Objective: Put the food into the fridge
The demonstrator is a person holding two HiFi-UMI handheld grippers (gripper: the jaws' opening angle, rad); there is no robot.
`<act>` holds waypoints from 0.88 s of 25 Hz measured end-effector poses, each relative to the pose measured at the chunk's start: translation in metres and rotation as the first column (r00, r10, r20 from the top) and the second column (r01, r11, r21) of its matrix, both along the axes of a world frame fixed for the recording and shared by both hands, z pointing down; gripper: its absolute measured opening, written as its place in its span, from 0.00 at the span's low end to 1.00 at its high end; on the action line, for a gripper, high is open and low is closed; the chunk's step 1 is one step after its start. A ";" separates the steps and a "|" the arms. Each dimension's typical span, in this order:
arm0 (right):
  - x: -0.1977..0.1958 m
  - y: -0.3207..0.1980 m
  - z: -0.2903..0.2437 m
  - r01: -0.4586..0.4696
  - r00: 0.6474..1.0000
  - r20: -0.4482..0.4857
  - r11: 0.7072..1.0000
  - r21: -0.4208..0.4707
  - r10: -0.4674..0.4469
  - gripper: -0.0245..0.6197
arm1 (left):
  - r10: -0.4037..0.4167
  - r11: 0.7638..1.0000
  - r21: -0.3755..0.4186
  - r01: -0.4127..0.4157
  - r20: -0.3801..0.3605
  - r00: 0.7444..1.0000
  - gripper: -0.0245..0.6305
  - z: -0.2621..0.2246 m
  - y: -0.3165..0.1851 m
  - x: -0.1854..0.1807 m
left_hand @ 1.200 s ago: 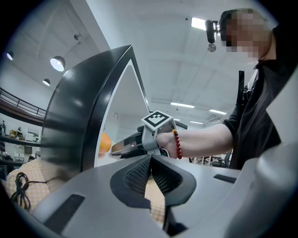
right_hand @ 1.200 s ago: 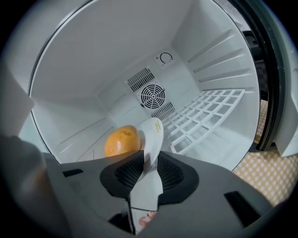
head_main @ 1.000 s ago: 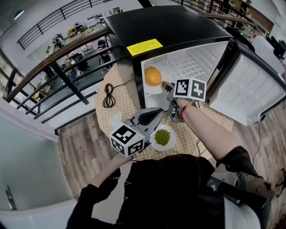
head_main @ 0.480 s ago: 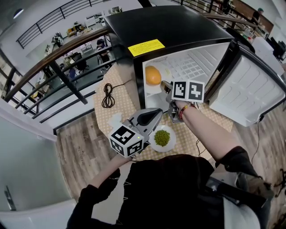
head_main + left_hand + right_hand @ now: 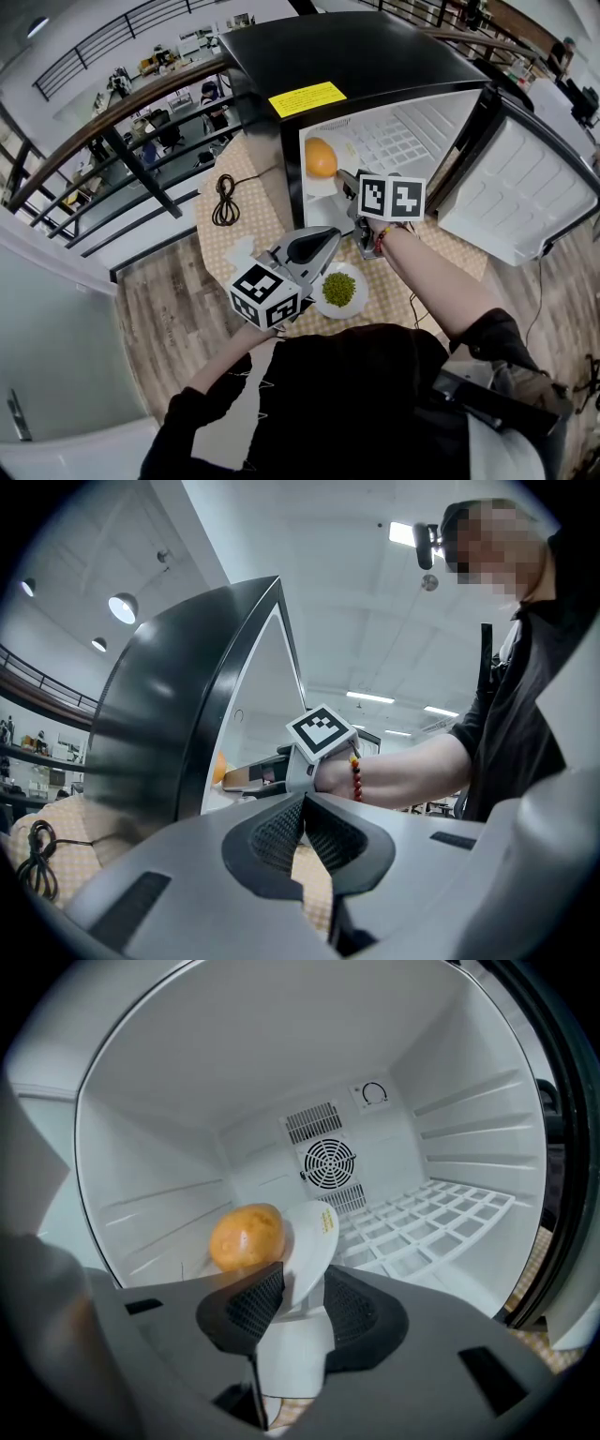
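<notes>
Orange fruit (image 5: 321, 157) on a white plate (image 5: 314, 1230) sits inside the open fridge (image 5: 356, 52); green food (image 5: 338, 289) lies outside.

**Inspector:** What lies on the surface (image 5: 246, 180)?

**Assistant:** It has a tan patterned cover. A black cable (image 5: 225, 200) is coiled on it near the far left edge, with one end trailing off. The left gripper view shows the same cable (image 5: 36, 847) low at the left.

**Inspector:** And the surroundings?

**Assistant:** There is a wood-plank floor (image 5: 167, 305) below. A dark railing (image 5: 112, 108) with a wooden top rail runs behind the surface. Beyond it is a lower level with desks (image 5: 159, 64) and seated people, too small to detail. Round ceiling lamps (image 5: 123, 607) are lit overhead.
</notes>
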State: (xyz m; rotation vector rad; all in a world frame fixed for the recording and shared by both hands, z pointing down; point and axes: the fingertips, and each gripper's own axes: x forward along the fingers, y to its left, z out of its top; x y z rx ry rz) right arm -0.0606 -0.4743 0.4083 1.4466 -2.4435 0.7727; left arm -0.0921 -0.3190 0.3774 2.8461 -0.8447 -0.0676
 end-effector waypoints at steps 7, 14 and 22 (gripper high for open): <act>0.001 -0.002 0.001 0.032 0.998 -0.064 0.997 0.071 -0.027 0.27 | -0.014 1.000 -0.006 0.014 -0.002 1.000 0.06 0.004 0.000 -0.005; 0.004 -0.004 0.000 0.040 0.991 -0.132 0.992 0.120 -0.024 0.31 | -0.012 1.000 -0.004 0.012 -0.003 1.000 0.06 0.003 0.000 -0.004; 0.002 -0.005 0.005 0.048 0.984 -0.178 0.990 0.133 -0.024 0.33 | -0.007 1.000 -0.007 0.007 -0.004 1.000 0.06 0.003 0.001 -0.005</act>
